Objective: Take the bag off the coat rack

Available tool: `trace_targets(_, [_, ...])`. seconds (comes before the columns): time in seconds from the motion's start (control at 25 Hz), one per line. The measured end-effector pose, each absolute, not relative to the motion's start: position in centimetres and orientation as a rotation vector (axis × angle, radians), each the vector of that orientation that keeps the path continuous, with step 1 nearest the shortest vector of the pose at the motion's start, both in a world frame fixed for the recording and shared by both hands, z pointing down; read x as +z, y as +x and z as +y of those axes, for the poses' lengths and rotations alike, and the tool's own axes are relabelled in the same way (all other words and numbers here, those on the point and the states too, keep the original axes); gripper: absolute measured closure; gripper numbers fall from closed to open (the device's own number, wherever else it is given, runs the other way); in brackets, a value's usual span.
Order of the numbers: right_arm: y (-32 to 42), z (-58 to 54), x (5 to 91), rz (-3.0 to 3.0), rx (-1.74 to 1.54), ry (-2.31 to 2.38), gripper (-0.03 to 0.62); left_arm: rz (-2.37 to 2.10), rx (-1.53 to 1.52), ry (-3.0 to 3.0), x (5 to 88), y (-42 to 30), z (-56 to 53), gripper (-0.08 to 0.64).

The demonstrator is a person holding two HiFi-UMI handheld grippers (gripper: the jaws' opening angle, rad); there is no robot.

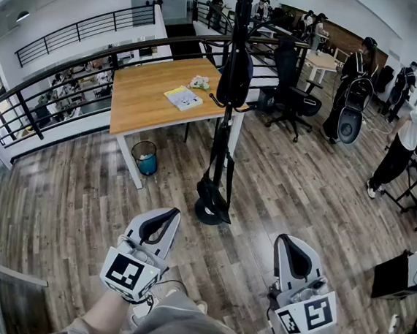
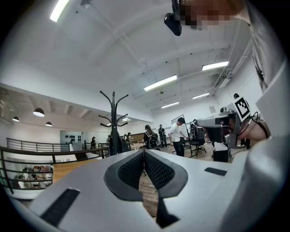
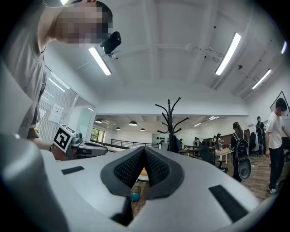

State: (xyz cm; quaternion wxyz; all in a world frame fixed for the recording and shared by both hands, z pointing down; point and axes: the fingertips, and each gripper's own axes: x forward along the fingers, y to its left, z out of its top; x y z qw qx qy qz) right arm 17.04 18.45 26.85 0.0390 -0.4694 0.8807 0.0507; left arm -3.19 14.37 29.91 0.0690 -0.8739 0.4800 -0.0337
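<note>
A black coat rack (image 1: pixel 227 120) stands on the wood floor in front of me, beside a wooden table. A dark bag (image 1: pixel 235 76) hangs from one of its upper hooks, and its long strap reaches down toward the round base (image 1: pixel 211 211). The rack (image 2: pixel 113 118) shows far off in the left gripper view, and the same rack (image 3: pixel 169 121) in the right gripper view. My left gripper (image 1: pixel 169 214) is low in the head view, shut and empty, well short of the rack. My right gripper (image 1: pixel 290 241) is also shut with nothing in it, to the rack's right.
The wooden table (image 1: pixel 149 98) holds a booklet (image 1: pixel 183 98), and a blue waste bin (image 1: pixel 145 157) stands under it. A black railing (image 1: pixel 70 76) runs behind. An office chair (image 1: pixel 294 97) and several people (image 1: pixel 405 148) stand at the right.
</note>
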Motion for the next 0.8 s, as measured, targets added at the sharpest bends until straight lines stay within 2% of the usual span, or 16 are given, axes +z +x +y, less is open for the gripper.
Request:
trace_targets(0.32, [16.6, 18.2, 27.9, 2.721, 0.068, -1.381, 0.561, 1.438, -0.145, -2.626, 30.2, -2.6, 14.4, 0.540])
trace_targets(0.44, [17.2, 17.5, 27.3, 2.646, 0.083, -1.409, 0.558, 1.490, -0.036, -2.600, 29.5, -3.5, 13.9, 0.537])
trace_targets(0.48, [17.5, 17.1, 27.1, 2.617, 0.082, -1.425, 0.475, 1.507, 0.014, -2.598, 29.2, -3.9, 13.7, 0.390])
trace_targets(0.52, [17.7, 16.7, 27.1, 2.598, 0.081, -1.440, 0.294, 1.520, 0.039, -2.600, 29.2, -4.1, 13.3, 0.249])
trace_targets(0.8, [17.7, 12.9, 28.8, 2.624, 0.069, -1.507, 0.295, 1.530, -0.066, -2.614, 31.2, -4.2, 9.7, 0.241])
